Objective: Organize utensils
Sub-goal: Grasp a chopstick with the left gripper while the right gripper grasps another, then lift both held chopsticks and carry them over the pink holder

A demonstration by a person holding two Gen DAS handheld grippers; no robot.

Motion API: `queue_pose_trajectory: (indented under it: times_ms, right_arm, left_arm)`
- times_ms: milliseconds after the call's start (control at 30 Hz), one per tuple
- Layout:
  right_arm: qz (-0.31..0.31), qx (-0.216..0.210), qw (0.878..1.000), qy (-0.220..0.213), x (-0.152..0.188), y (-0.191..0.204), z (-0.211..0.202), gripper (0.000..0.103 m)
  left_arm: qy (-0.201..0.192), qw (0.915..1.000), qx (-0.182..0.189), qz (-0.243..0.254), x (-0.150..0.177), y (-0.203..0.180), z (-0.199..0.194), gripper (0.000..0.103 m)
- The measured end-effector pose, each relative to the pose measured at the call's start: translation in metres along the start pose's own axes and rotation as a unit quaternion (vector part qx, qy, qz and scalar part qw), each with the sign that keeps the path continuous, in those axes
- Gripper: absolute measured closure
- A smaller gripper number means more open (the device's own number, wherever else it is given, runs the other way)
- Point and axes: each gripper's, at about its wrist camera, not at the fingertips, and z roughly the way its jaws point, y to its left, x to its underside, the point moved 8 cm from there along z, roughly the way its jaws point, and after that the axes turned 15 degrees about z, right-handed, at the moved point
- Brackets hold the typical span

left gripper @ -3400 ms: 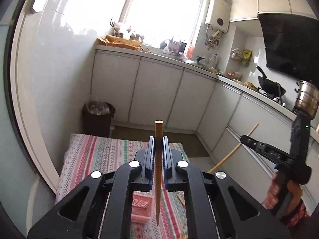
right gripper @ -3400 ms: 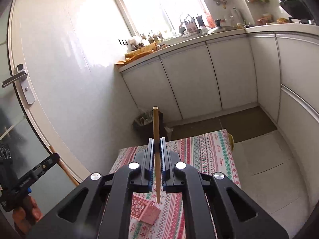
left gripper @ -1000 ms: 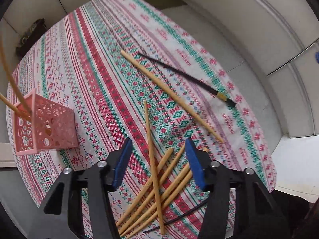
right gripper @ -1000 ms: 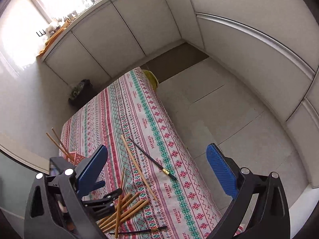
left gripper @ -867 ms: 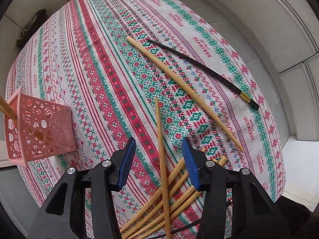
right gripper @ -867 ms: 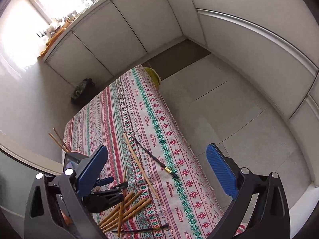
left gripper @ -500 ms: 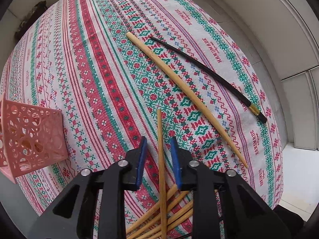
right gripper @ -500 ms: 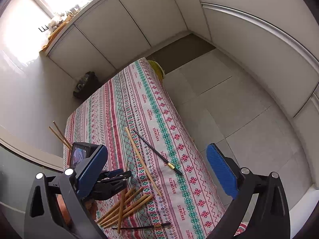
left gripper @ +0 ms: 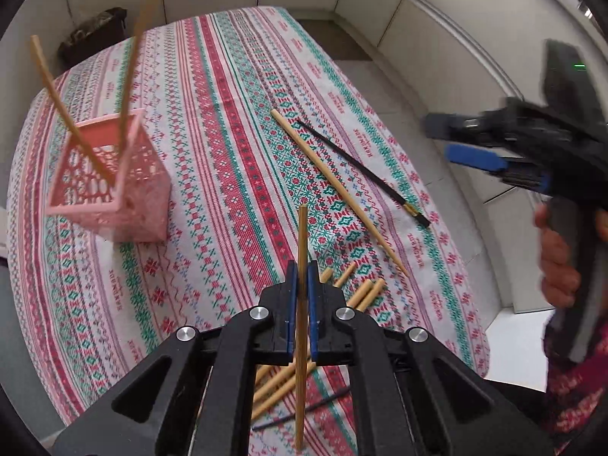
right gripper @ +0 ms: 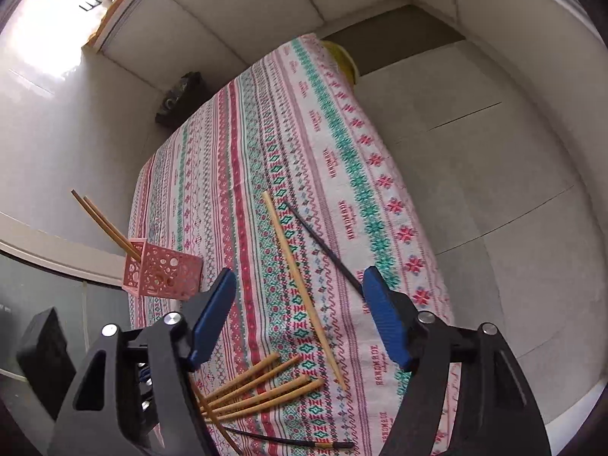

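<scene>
The left gripper (left gripper: 301, 285) is pinching a wooden chopstick (left gripper: 302, 243) between its blue pads, jaws pressed tight against it, and the stick is standing straight up the middle of the left wrist view toward twelve o'clock, its lower end dangling near the bottom edge. Over at nine o'clock, the pink perforated basket (left gripper: 129, 190) is sitting on the patterned tablecloth (left gripper: 212, 121), and two chopsticks (left gripper: 64, 114) are leaning out of it, tilting up and away.

Out at three o'clock, the right gripper (left gripper: 467, 144) is hovering above the cloth's edge, gripped by a hand (left gripper: 558, 254). In its own view the right gripper (right gripper: 296, 304) is gaping wide with nothing between its fingers (right gripper: 212, 315).

On the cloth, a long pale chopstick (right gripper: 300, 285) is lying diagonally, and a black chopstick (right gripper: 323, 247) is lying just beside it, the two fanning apart toward five o'clock. Below them, at six o'clock, a loose pile of wooden chopsticks (right gripper: 262, 387) is fanning out, with a second black chopstick (right gripper: 288, 439) lying at the pile's near edge. At eleven o'clock, beyond the table, a dark bin (right gripper: 178, 98) is standing against the white cabinets (right gripper: 235, 11).
</scene>
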Motion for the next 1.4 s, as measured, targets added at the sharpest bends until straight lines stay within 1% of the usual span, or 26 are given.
queue_pose_trajectory:
  times_ms: [67,100,200,233,267,367,433,533,633,733,833,933,1000,1033,1067,1100,1200,1267,1400]
  right_arm:
    - [-0.008,-0.022,0.999,0.027,-0.002,0.014,0.022,0.036]
    - [-0.015,-0.022,0.999,0.034,-0.005,0.021,0.032,0.036]
    - [-0.045,-0.011,0.998,0.043,-0.015,0.042,0.063,0.038]
    - [-0.053,0.000,0.997,0.049,-0.018,0.047,0.073,0.043]
    - [-0.062,0.012,0.997,0.055,-0.020,0.053,0.085,0.046]
    - [-0.088,0.036,0.994,0.058,-0.026,0.067,0.107,0.052]
    - [-0.100,0.053,0.992,0.059,-0.029,0.073,0.119,0.055]
    - [-0.122,0.078,0.987,0.067,-0.031,0.078,0.134,0.062]
    - [-0.139,0.091,0.984,0.066,-0.029,0.084,0.146,0.069]
    - [-0.151,0.103,0.981,0.060,-0.029,0.084,0.154,0.070]
    - [-0.164,0.127,0.977,0.046,-0.030,0.082,0.159,0.070]
    - [-0.165,0.118,0.978,0.040,-0.030,0.084,0.157,0.070]
    - [-0.168,0.136,0.975,0.043,-0.030,0.079,0.161,0.070]
    - [-0.174,0.148,0.973,0.040,-0.030,0.077,0.163,0.074]
    - [-0.182,0.154,0.971,0.032,-0.031,0.078,0.164,0.086]
    - [-0.183,0.166,0.969,0.020,-0.031,0.076,0.166,0.094]
    - [-0.142,0.150,0.978,0.016,-0.031,0.070,0.165,0.095]
    - [-0.136,0.151,0.979,0.000,-0.030,0.064,0.154,0.095]
    - [-0.132,0.099,0.985,-0.040,-0.020,0.066,0.107,0.095]
  left_arm:
    - [-0.031,0.9995,0.011,-0.001,0.007,-0.005,-0.035,0.099]
    - [-0.045,0.9989,0.016,0.003,0.010,-0.008,-0.050,0.099]
    - [-0.083,0.9961,0.030,0.008,0.020,-0.015,-0.085,0.099]
    - [-0.094,0.9949,0.033,0.009,0.023,-0.017,-0.094,0.099]
    - [-0.106,0.9937,0.038,0.007,0.023,-0.015,-0.100,0.099]
    - [-0.130,0.9904,0.047,-0.002,0.018,-0.013,-0.115,0.099]
    - [-0.141,0.9885,0.053,-0.002,0.017,-0.013,-0.123,0.099]
    - [-0.155,0.9859,0.063,0.003,0.019,-0.013,-0.132,0.099]
    - [-0.166,0.9841,0.064,-0.002,0.023,-0.006,-0.136,0.099]
    - [-0.170,0.9833,0.064,-0.008,0.026,-0.003,-0.142,0.099]
    - [-0.171,0.9833,0.063,-0.010,0.028,-0.002,-0.145,0.099]
    - [-0.174,0.9827,0.063,-0.014,0.028,-0.002,-0.151,0.099]
    - [-0.175,0.9824,0.062,-0.019,0.027,0.000,-0.152,0.099]
    - [-0.176,0.9822,0.063,-0.020,0.028,0.001,-0.152,0.099]
    - [-0.177,0.9820,0.064,-0.020,0.027,-0.001,-0.153,0.099]
    - [-0.177,0.9818,0.065,-0.020,0.026,-0.001,-0.153,0.099]
    - [-0.183,0.9809,0.063,-0.023,0.025,-0.001,-0.157,0.099]
    - [-0.189,0.9798,0.060,-0.028,0.025,0.002,-0.162,0.099]
    - [-0.201,0.9772,0.057,-0.035,0.026,0.004,-0.173,0.099]
